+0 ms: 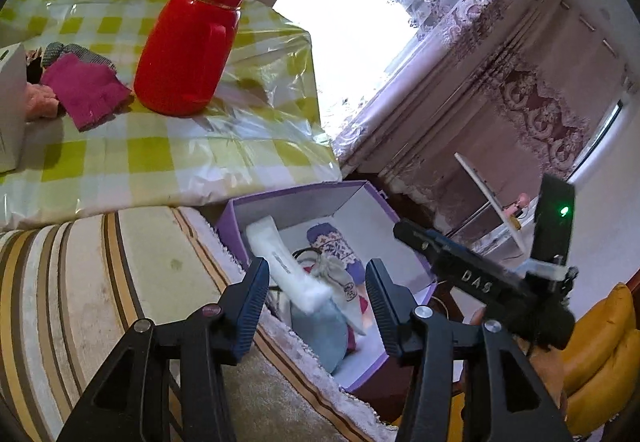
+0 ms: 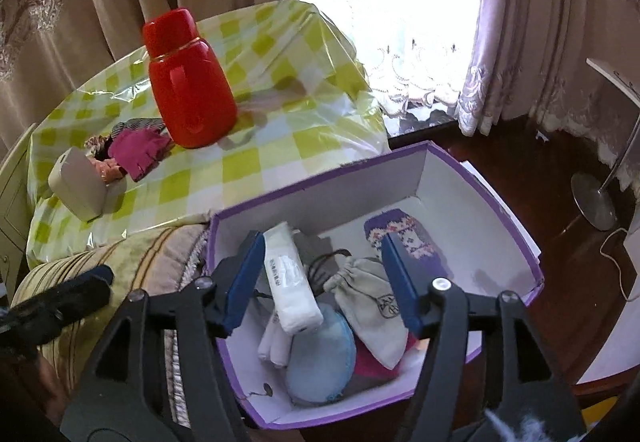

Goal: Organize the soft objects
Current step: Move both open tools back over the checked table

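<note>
A purple cardboard box [image 1: 372,202] [image 2: 320,202] stands open beside the sofa. Inside lie a white wrapped pack [image 1: 280,258] [image 2: 290,274], a light blue round pad [image 2: 320,358], a beige drawstring pouch [image 2: 368,306] and a purple knitted sock [image 2: 400,234]. My left gripper [image 1: 316,282] hovers open over the box's near side, its pads clear of the white pack. My right gripper [image 2: 322,274] also hangs open above the box, holding nothing. On the table lies a magenta cloth [image 1: 84,90] [image 2: 140,154] with other small fabrics.
A red flask [image 1: 192,42] [image 2: 188,82] stands upright on the green-checked table cover [image 1: 160,154] next to a white case [image 2: 80,182]. A striped sofa cushion [image 1: 80,282] borders the box. A lamp base [image 2: 592,198] sits on the dark floor.
</note>
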The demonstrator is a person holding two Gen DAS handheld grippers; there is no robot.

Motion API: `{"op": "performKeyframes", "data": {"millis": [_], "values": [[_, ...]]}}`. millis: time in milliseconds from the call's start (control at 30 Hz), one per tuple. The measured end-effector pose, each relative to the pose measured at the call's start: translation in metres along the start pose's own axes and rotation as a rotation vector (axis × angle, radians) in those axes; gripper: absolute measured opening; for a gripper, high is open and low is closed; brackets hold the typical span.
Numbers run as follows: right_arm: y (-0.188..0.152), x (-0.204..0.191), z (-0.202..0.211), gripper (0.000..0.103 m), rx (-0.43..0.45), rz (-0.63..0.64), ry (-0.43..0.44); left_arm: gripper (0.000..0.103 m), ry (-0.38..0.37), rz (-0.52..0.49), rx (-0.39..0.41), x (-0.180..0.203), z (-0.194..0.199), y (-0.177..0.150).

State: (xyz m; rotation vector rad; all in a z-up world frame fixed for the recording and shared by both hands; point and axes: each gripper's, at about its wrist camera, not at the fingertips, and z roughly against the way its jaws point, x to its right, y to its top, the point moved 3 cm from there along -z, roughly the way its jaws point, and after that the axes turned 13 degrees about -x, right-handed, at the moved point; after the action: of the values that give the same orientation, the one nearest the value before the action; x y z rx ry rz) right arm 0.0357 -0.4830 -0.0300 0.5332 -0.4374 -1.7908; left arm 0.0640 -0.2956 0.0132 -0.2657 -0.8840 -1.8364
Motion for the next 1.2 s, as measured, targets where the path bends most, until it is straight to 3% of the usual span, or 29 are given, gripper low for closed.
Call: {"op": "performKeyframes", "data": {"millis": [133, 300, 467, 667, 733, 800, 967, 1033, 1200], "values": [[0.003, -0.012, 0.003, 0.069, 0.011, 0.03, -0.002, 0.051, 0.026, -0.002, 0.01, -0.002, 0.005, -0.001], [0.0, -0.03, 0.006, 0.072, 0.013, 0.07, 0.027, 0.051, 0.129, -0.002, 0.066, -0.013, 0.025, -0.003], [-0.002, -0.044, 0.01, 0.078, 0.02, 0.059, 0.067, 0.052, 0.219, 0.062, 0.13, -0.034, 0.056, -0.009], [0.004, -0.089, 0.017, 0.08, 0.041, 0.143, 0.107, 0.054, 0.288, 0.143, 0.212, -0.06, 0.094, -0.013], [0.009, -0.102, 0.018, 0.08, 0.049, 0.161, 0.105, 0.054, 0.313, 0.149, 0.233, -0.065, 0.103, -0.017], [0.017, -0.112, 0.018, 0.08, 0.052, 0.15, 0.119, 0.054, 0.394, 0.158, 0.262, -0.067, 0.11, -0.025], [0.043, -0.132, 0.015, 0.081, 0.067, 0.095, 0.135, 0.059, 0.432, 0.319, 0.311, -0.094, 0.121, -0.036], [0.057, -0.146, 0.011, 0.081, 0.071, 0.084, 0.141, 0.063, 0.488, 0.349, 0.336, -0.105, 0.129, -0.032], [0.081, -0.183, -0.004, 0.081, 0.071, 0.104, 0.129, 0.068, 0.57, 0.377, 0.322, -0.115, 0.132, -0.031]]}}
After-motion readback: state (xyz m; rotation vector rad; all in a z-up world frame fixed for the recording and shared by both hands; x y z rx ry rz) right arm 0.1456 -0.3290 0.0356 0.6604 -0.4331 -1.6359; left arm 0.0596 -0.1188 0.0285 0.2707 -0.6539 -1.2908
